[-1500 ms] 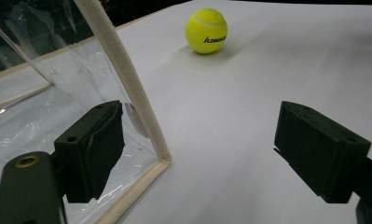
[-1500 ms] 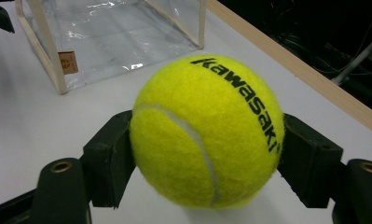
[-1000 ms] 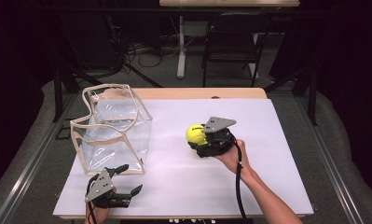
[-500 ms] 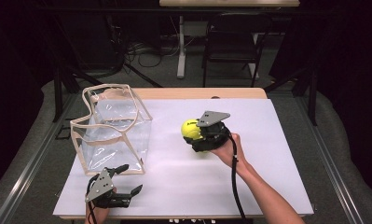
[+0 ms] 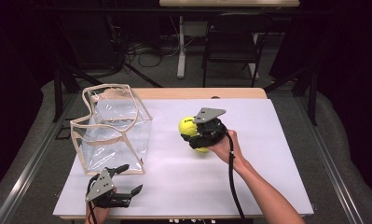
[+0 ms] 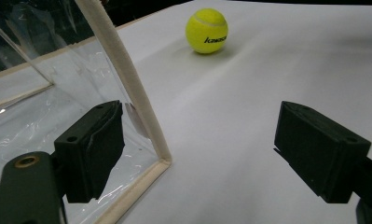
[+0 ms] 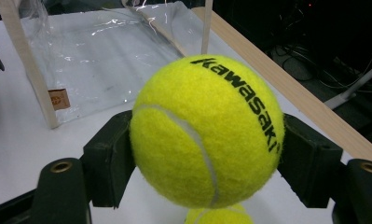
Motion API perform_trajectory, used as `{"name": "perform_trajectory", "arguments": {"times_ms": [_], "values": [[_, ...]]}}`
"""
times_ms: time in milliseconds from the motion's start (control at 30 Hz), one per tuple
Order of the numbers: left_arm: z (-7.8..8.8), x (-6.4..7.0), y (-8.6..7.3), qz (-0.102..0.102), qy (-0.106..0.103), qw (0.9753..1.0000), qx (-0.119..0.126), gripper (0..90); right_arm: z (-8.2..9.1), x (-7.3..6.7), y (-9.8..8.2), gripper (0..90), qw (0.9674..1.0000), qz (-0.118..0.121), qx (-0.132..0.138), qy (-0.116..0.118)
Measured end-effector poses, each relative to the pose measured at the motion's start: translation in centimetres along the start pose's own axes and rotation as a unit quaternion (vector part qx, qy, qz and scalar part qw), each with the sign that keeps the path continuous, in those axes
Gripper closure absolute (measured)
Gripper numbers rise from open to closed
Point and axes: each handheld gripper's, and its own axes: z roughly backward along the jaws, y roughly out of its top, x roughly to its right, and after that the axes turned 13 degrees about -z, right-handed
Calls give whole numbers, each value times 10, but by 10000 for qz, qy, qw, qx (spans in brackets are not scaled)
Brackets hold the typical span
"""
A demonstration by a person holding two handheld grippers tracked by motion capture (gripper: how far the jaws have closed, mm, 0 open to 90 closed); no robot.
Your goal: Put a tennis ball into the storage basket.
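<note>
Tennis ball (image 7: 207, 130) is pinched in the right claw (image 5: 194, 133), hovering mid-bench right of the clear bag (image 5: 111, 128). A second ball (image 5: 202, 149) lies just beneath. That fuzzy round surface could squirt free; the bag's floppy rim may deflect it. Left claw (image 5: 127, 179) waits wide open near the bag's near corner.

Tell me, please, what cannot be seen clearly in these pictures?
- Second ball, right gripper view: the held ball covers it and the bottom edge cuts it.
- Bag label, right gripper view: print too small to read.
- Right gripper, high view: its grey plate hides the jaws.
</note>
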Motion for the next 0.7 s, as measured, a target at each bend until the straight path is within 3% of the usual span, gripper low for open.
{"name": "perform_trajectory", "arguments": {"times_ms": [700], "values": [[0,0,0,7,15,10000,3,160,-14,1,20,263,10000,11,-22,79]]}}
